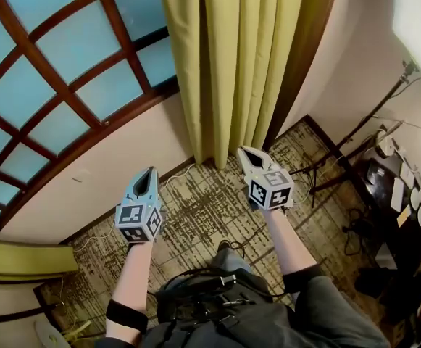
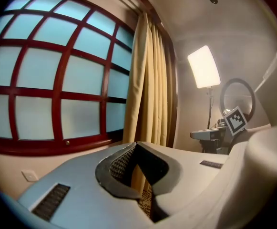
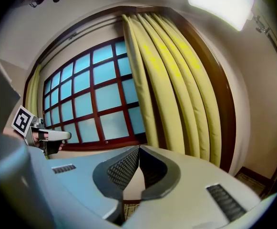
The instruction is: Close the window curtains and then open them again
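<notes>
readable text: none | left marker cube [image 1: 138, 223], right marker cube [image 1: 271, 189]: black-and-white square patterns, no letters or digits | papers [image 1: 397, 193] at right edge: too small to read

A patterned carpet [image 1: 203, 209] in brown and beige covers the floor, running to the wall at the far side. A thin white cable [image 1: 177, 174] lies along the carpet's far edge, left of where the curtain [image 1: 224, 85] comes down to the floor; whether the hem touches cannot be told. To the right, the black legs of a light stand [image 1: 326, 169] rest spread on the carpet, and a tangle of black cables [image 1: 355, 227] lies nearer, beside them. At the far right a dark table [image 1: 402, 241] stands on the carpet. At the near left corner a white object [image 1: 47, 333], too small to identify, lies on the floor.
</notes>
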Available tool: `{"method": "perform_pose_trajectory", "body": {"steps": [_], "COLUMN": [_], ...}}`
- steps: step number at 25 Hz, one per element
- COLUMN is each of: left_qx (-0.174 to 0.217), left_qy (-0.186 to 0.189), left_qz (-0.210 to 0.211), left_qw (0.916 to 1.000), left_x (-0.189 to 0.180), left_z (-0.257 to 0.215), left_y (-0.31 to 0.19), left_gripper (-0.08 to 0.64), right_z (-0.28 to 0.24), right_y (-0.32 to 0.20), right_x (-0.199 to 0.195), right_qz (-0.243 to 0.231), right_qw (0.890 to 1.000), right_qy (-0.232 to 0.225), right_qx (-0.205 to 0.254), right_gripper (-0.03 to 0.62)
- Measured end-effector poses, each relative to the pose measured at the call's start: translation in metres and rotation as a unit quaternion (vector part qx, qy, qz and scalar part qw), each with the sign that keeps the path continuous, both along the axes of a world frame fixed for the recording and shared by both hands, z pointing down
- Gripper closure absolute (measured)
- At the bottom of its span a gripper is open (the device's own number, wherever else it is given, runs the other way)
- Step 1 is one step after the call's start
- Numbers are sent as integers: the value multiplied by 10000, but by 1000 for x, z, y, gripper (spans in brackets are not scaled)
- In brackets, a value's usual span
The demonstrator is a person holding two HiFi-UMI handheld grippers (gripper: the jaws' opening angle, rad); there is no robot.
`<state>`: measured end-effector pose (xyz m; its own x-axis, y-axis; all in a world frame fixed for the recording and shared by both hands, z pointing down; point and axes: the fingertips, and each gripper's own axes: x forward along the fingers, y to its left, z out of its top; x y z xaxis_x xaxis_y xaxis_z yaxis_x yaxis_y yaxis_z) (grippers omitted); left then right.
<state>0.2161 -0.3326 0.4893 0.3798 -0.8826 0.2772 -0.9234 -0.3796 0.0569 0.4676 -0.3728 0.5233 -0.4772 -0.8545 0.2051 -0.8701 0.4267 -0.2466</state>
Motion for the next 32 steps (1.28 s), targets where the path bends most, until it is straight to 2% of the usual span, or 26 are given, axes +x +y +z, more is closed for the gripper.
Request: {"method": "perform_pose_trajectory", "body": {"steps": [4,11,18,24,32], "left_qx": [-73,-65,-74,-144,-144], "left_qy": [29,101,102,209,295], "left_qz": [-279,-1026,-1313,-1467,-1747], "left_qw": [9996,9947,9913,9889,9841], "left_x": [-62,-206,-315,-378,-393], "left_z": [7,20,23,26,24], "left_y": [41,129,218,276,311], "left_gripper": [557,557,557,557,557], "right_z": [8,23,28,25,15], "right_y": [28,93,167,216,231], "right_x": [-63,-193,-299,-346,-341], "right_qz": [-271,-802,-1046,-1039,-1150], "right_qw": [9996,9964,9938,9932,9910], "right_qy": [49,177,273,368,574], "right_qx": [-41,-188,-256,-362,-367], "right_gripper": [589,589,589,589,589]}}
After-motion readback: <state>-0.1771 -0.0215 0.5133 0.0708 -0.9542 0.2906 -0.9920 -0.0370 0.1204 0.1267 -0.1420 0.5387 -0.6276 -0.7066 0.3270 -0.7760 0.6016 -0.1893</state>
